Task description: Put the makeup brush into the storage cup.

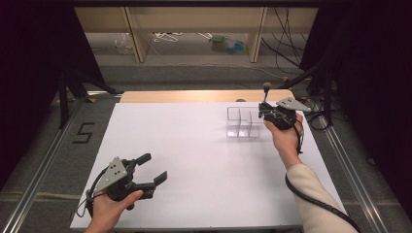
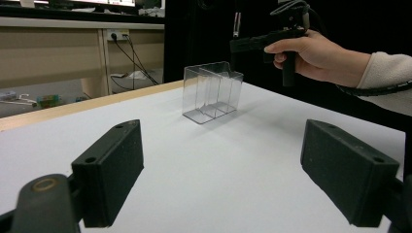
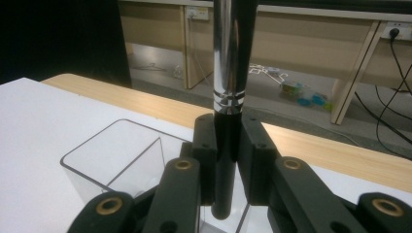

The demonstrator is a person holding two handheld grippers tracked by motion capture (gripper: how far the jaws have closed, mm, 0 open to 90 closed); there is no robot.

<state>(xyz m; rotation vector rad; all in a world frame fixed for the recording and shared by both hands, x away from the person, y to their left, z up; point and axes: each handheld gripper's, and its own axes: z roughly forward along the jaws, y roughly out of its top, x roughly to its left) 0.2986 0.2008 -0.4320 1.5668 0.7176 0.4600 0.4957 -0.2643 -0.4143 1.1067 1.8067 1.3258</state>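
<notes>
Table: white flat rectangular tabletop (image 1: 194,160) w/ light wood strip (image 1: 204,95) along far edge; bare apart from one box.
Surroundings: grey floor past table, wooden shelf legs (image 1: 138,41) and loose cables (image 1: 286,34) at back, black "5" mark (image 1: 83,132) on floor left of table. Nothing stands betw. the grippers and the box.
Box: clear plastic rectangular organiser box (image 1: 243,122), open top, inner dividers, standing upright at far right of table, near wood strip. Count: 1. Compartment count: cannot tell for sure.
Brush: slim stick w/ black lower handle, silver chrome upper part (image 3: 228,73) and dark rounded tip, prob. a makeup brush; held upright above box, lower end just over box rim in right gripper view. Touching box or not: cannot tell. Count: 1.
Grippers: 2, black, two jaws each, grey three-cornered plate on top.
Right gripper (image 1: 266,112): jaws pressed on brush's black handle, pinching it from both sides. Right hand (image 1: 284,136) raised over far right of table, cream sleeve, forearm stretched fwd.
Left gripper (image 1: 153,170): jaws spread wide, nothing betw. them. Left hand (image 1: 111,206) low at near left of table, well apart from box, gripper pointing across table twd box.
</notes>
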